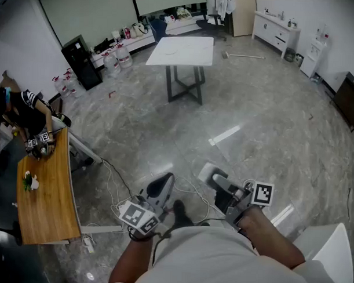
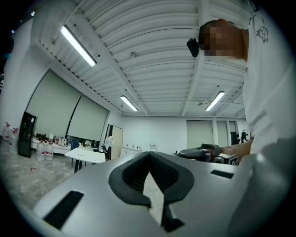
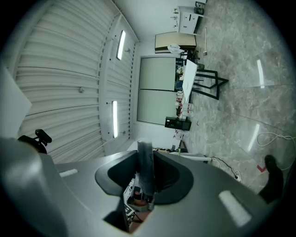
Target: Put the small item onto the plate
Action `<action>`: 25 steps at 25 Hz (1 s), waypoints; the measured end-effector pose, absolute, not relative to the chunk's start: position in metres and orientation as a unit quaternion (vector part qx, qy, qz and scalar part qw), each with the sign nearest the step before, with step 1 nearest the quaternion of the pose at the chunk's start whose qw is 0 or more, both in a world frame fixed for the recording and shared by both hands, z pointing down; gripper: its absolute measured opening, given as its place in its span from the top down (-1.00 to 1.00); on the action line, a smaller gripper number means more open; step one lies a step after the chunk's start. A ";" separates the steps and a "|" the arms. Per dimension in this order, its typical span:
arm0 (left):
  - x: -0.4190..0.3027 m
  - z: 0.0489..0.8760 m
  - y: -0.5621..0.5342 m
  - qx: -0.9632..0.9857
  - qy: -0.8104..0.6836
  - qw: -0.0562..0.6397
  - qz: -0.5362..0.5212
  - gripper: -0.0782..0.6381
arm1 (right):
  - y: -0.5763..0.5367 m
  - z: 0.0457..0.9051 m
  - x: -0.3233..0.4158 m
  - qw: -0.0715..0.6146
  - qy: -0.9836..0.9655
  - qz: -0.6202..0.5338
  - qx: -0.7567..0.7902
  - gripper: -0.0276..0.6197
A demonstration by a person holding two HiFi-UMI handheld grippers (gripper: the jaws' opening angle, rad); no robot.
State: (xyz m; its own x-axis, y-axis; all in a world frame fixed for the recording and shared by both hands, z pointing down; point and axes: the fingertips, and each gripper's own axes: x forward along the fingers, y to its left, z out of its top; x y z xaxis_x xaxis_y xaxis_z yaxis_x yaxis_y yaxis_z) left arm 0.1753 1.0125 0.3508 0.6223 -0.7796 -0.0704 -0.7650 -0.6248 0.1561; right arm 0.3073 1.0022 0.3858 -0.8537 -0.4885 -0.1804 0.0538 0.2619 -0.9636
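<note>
Two tables stand well apart: white table (image 1: pixel 181 51) ahead, wooden table (image 1: pixel 45 191) left.

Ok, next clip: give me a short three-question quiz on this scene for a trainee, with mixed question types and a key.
1. True or false: the left gripper and the right gripper are held over the floor, not over any table.
2. Multiple choice: the second person bends over which surface? A. a glass desk. B. the wooden table. C. a metal trolley.
3. Short answer: what colour is the top of the mid-room table?

Key: 1 true; 2 B; 3 white.
</note>
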 end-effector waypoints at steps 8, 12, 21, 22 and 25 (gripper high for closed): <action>0.168 0.352 1.000 0.903 -0.421 0.057 -0.063 0.76 | 0.993 0.389 0.298 0.229 0.755 -0.595 -0.153 0.60; 0.151 0.354 0.983 0.902 -0.423 0.055 -0.067 0.76 | 0.975 0.396 0.286 0.230 0.753 -0.594 -0.164 0.60; 0.106 0.370 0.922 0.906 -0.413 0.068 -0.061 0.76 | 0.917 0.402 0.241 0.236 0.752 -0.591 -0.168 0.60; 0.099 0.369 0.910 0.908 -0.410 0.068 -0.060 0.76 | 0.906 0.402 0.234 0.236 0.752 -0.591 -0.171 0.60; 0.075 0.362 0.869 0.910 -0.405 0.066 -0.059 0.76 | 0.868 0.395 0.209 0.240 0.750 -0.592 -0.174 0.60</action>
State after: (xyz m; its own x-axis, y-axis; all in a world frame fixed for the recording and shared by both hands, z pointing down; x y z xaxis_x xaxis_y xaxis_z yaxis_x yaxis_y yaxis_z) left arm 0.0751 0.8693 0.3618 0.6643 -0.7456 -0.0534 -0.7301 -0.6625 0.1677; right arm 0.2091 0.8683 0.3948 -0.8241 -0.5448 -0.1553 0.0242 0.2399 -0.9705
